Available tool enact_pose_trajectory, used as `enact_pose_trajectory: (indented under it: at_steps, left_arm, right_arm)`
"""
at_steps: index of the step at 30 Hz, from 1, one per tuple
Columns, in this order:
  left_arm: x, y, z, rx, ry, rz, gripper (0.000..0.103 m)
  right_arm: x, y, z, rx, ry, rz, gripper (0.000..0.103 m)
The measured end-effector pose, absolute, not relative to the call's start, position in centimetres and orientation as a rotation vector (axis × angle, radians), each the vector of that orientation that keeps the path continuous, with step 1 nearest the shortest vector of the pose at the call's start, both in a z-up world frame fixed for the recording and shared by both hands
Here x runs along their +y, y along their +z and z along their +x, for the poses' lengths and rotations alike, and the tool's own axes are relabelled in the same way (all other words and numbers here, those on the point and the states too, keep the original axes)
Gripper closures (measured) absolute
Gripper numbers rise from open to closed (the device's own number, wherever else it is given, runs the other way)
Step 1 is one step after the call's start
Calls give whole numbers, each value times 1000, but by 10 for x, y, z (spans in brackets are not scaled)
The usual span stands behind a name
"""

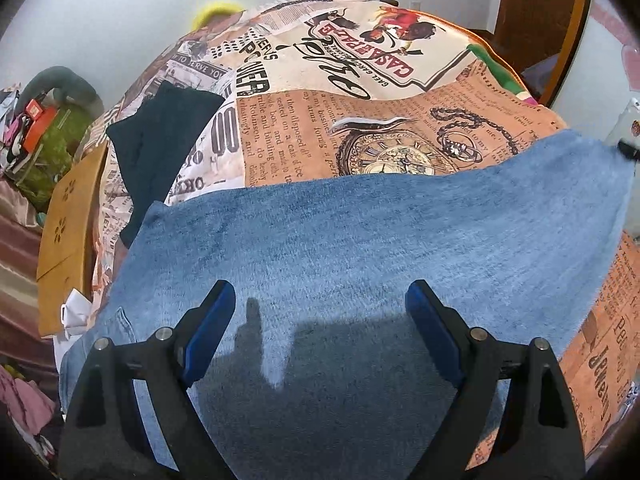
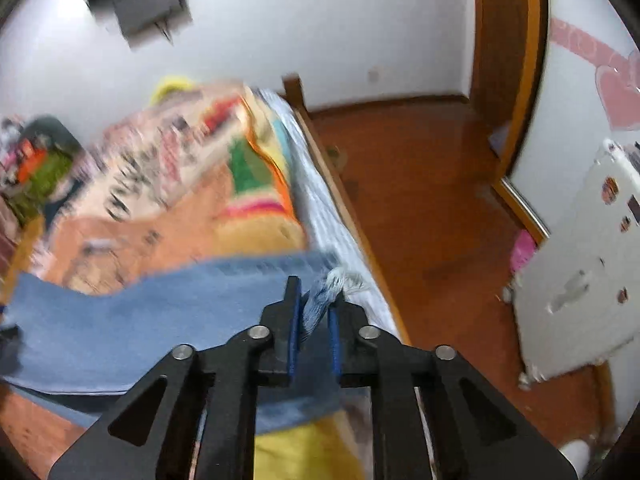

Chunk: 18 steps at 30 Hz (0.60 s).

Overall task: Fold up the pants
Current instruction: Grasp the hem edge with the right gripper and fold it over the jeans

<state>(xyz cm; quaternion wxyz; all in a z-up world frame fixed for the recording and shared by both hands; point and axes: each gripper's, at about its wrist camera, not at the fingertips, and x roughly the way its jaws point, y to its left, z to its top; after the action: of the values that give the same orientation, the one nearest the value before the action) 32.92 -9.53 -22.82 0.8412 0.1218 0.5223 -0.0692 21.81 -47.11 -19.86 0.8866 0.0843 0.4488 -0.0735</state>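
jeans (image 1: 360,240): flat on the bed's newsprint bedspread (image 1: 360,120), long axis running left-right
left gripper (image 1: 320,312): jaws wide open, empty, over mid-denim
right gripper (image 2: 313,312): jaws pinched on frayed hem (image 2: 332,288) at the bed's edge
nearer to fold: right, it has the end; carry it leftward

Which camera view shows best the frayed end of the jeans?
The right wrist view: the frayed end sits pinched in the right claw, close and central. The left wrist view shows the jeans spread out, the frayed end only far and tiny.
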Motion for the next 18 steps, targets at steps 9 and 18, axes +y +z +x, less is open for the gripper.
enact_pose_trajectory:
  at_steps: [9, 18]
  left_arm:
    - [-88, -219, 322, 1088, -153, 207, 15]
    - [-97, -234, 311, 1149, -192, 214, 14]
  right_arm:
    - [-491, -191, 188, 1018, -197, 323, 50]
    - [-435, -193, 145, 987, -1, 522, 31]
